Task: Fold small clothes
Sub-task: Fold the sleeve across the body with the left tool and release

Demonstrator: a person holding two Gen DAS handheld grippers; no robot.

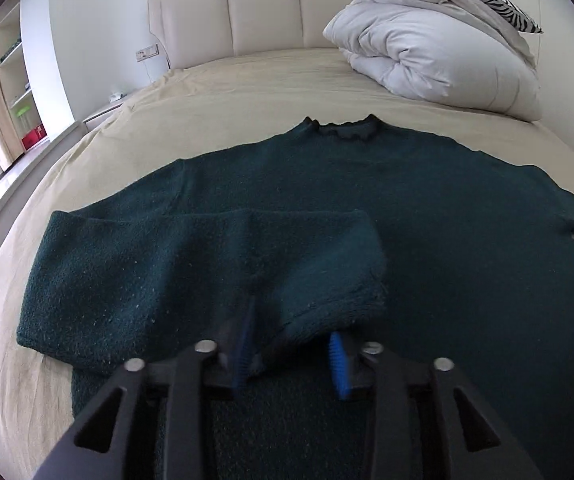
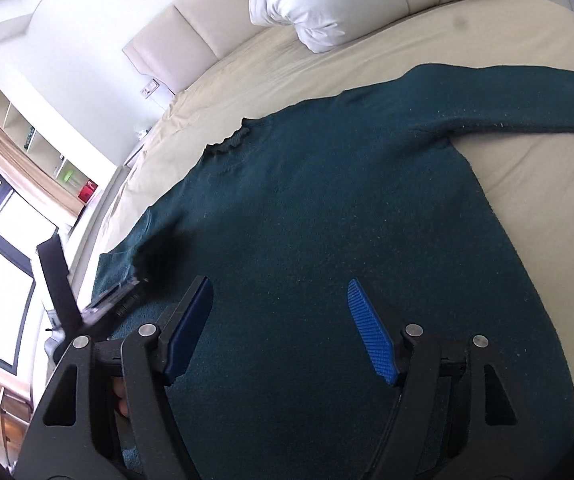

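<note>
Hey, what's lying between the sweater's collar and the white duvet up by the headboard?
Nothing, just bare beige sheet between collar and duvet, in the left wrist view.

A dark teal, fuzzy knitted sweater (image 1: 327, 184) lies flat on the beige bed sheet (image 1: 223, 92), its ruffled collar (image 1: 341, 128) pointing toward the headboard end. One sleeve (image 1: 191, 264) is folded across the body, cuff near the middle. The other sleeve (image 2: 527, 100) stretches straight out toward the bed's side edge.
</note>
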